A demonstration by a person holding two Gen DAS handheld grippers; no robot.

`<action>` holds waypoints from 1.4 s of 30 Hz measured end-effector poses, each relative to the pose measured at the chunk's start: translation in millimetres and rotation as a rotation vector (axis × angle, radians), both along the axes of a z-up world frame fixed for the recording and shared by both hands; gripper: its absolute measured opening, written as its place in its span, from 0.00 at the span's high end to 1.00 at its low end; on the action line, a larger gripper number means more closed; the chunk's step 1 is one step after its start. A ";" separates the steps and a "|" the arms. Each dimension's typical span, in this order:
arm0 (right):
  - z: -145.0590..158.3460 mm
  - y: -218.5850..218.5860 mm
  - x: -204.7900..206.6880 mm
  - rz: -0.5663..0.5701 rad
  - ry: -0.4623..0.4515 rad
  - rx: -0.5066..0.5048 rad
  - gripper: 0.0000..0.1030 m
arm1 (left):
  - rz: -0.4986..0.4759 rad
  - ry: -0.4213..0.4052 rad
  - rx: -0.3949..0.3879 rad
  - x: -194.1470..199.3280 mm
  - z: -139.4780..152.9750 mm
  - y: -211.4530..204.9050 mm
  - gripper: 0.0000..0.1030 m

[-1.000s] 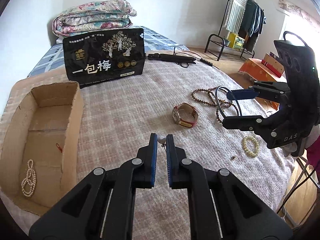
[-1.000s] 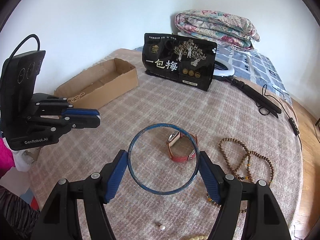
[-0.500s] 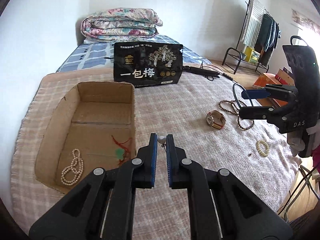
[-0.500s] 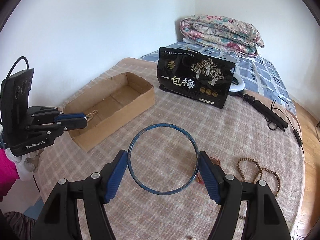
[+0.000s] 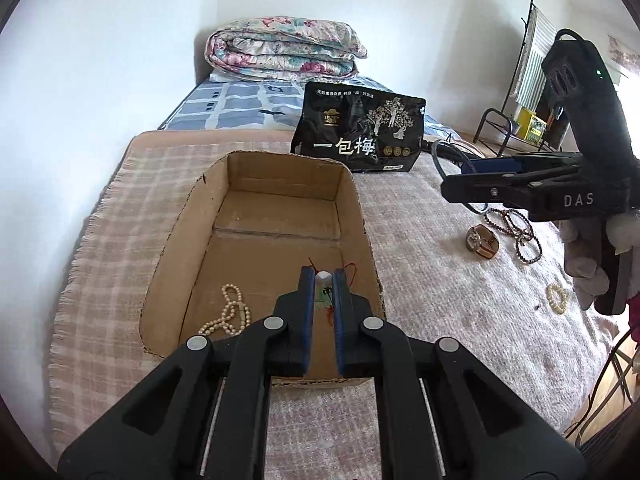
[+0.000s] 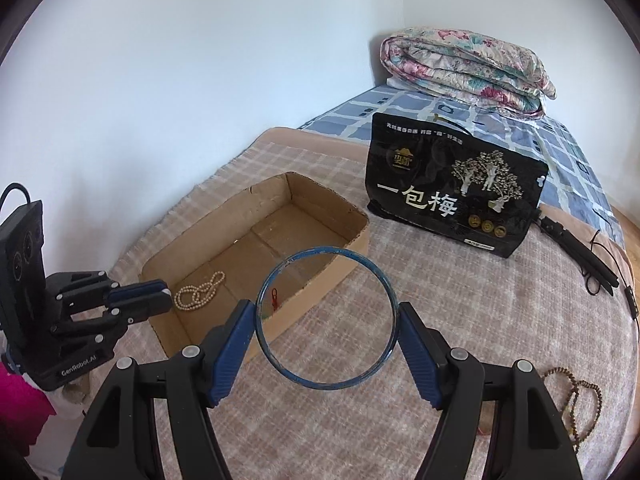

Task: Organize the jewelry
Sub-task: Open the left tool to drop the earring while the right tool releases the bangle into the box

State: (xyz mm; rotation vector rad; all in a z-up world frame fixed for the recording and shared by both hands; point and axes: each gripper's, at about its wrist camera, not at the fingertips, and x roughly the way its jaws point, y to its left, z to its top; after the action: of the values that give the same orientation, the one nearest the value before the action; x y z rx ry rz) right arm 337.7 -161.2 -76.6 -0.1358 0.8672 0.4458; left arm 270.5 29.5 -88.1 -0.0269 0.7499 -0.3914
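Observation:
My left gripper [image 5: 322, 278] is shut on a small white pearl [image 5: 322, 277] and holds it over the near end of the open cardboard box [image 5: 362, 216]. In the box lie a pearl necklace [image 5: 229, 315] and a red-corded green pendant [image 5: 326, 300]. My right gripper [image 6: 326, 318] is shut on a dark blue bangle [image 6: 276, 360], held above the blanket by the box's [image 6: 344, 264] right wall. It shows in the left wrist view [image 5: 472, 184] too. A watch [image 5: 482, 242], brown bead strands [image 5: 520, 232] and a pearl bracelet [image 5: 557, 298] lie on the blanket.
A black snack bag [image 5: 360, 136] stands behind the box. A folded floral quilt [image 5: 280, 52] lies at the head of the bed. A black cable and folded stand [image 6: 580, 256] lie right of the bag. A clothes rack [image 5: 528, 80] stands at the far right.
My left gripper has swung left with the pearl, from over the blanket to over the box. My right gripper has carried the bangle left, toward the box.

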 end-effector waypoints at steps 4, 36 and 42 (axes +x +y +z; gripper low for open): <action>-3.5 22.3 18.7 -0.014 0.016 0.017 0.29 | 0.009 0.001 -0.007 1.3 -2.3 7.4 0.93; -32.0 49.5 66.1 -0.116 0.034 0.122 0.10 | 0.030 0.019 -0.014 7.0 -16.9 10.5 0.38; -25.6 31.8 63.4 -0.156 0.033 0.148 0.10 | 0.035 0.019 -0.005 5.7 -15.4 9.0 0.38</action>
State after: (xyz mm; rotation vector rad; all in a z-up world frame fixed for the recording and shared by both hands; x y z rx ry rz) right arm 401.2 -129.4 -102.2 0.0747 0.8668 0.3656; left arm 276.2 38.5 -103.4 -0.0488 0.7662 -0.3603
